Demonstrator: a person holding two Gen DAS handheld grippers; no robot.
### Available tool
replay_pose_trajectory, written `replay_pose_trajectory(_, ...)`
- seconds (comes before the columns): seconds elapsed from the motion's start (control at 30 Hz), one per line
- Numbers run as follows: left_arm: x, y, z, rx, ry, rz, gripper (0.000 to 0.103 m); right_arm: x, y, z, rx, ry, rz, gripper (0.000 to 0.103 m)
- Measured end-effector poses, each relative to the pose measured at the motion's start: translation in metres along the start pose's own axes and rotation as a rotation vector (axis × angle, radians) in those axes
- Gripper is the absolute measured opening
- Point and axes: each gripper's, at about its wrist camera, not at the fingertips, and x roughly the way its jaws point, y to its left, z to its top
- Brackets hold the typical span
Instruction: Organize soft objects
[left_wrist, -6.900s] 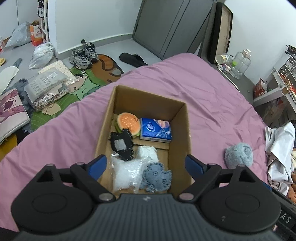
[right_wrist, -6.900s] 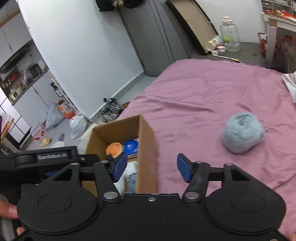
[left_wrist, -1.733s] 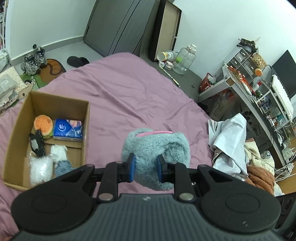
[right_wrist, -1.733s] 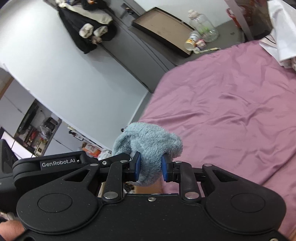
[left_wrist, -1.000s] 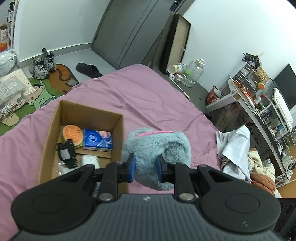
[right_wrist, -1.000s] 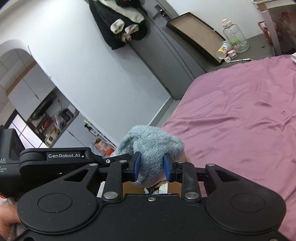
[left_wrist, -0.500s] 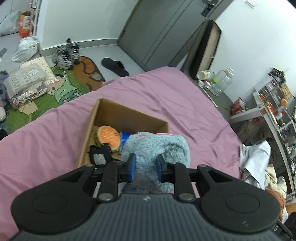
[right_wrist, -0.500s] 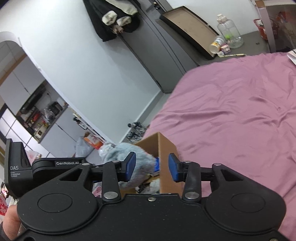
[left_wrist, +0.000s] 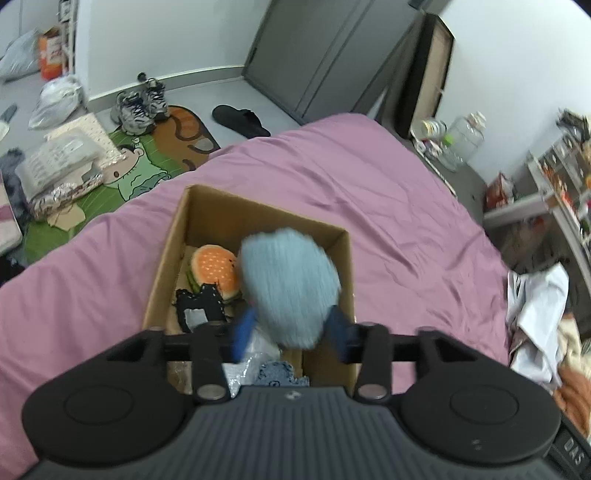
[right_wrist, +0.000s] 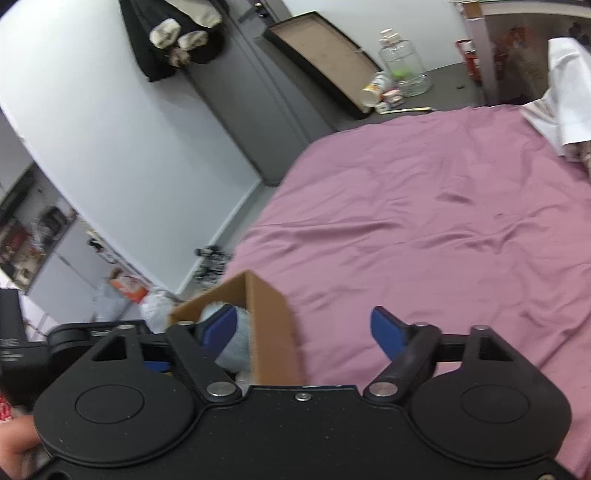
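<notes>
Both grippers hang over the cardboard box (left_wrist: 343, 266) that sits on the purple bedsheet (left_wrist: 388, 206). Seen from its own wrist camera, the left gripper (left_wrist: 291, 332) has just been opening: its blue pads (left_wrist: 242, 334) stand apart on either side of the fluffy blue-grey plush (left_wrist: 290, 288), and whether they touch its fur cannot be told through the motion blur. The plush is blurred and sits above the right part of the box, covering whatever lies under it there. To its left inside the box lie a hamburger plush (left_wrist: 214, 271), a black toy with a grey patch (left_wrist: 199, 308), a clear plastic bag (left_wrist: 255, 350) and, nearest the camera, a bluish knitted piece (left_wrist: 275, 373). The right gripper (right_wrist: 304, 328) has also just been spreading its jaws and now stands wide, with nothing pressed between the pads; the near wall of the box (right_wrist: 271, 332) rises in the gap between them, and a pale blue patch of the plush (right_wrist: 240, 339) shows inside the box behind the left pad. Part of a hand (right_wrist: 18, 439) shows at the lower left edge of that view. On the floor beyond the bed lie sneakers (left_wrist: 142, 105), a black slipper (left_wrist: 240, 116) and a cartoon mat (left_wrist: 147, 166).
</notes>
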Motion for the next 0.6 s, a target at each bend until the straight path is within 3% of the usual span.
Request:
replay_pose_trajectory(0.13,-0.007,-0.014,-0.005,0.050,-0.034,0.035,0.075,0.002,-0.005,0.002,0.000,0.018,-0.050,0.087)
replay_pose_trajectory(0.23,-0.012,-0.025,-0.007,0.083,-0.036,0.058,0.079,-0.004,-0.008,0.003,0.002,0.012,-0.092,0.096)
replay_pose_trajectory(0.43,-0.030,-0.047,-0.027,0.193,-0.036,0.044,0.092,-0.019,-0.015,0.007,-0.040,0.032,-0.184,0.098)
replay_pose_trajectory(0.6,-0.039,-0.059,-0.044,0.229,0.001,0.035,0.094,-0.034,-0.025,0.006,-0.049,0.056,-0.231,0.099)
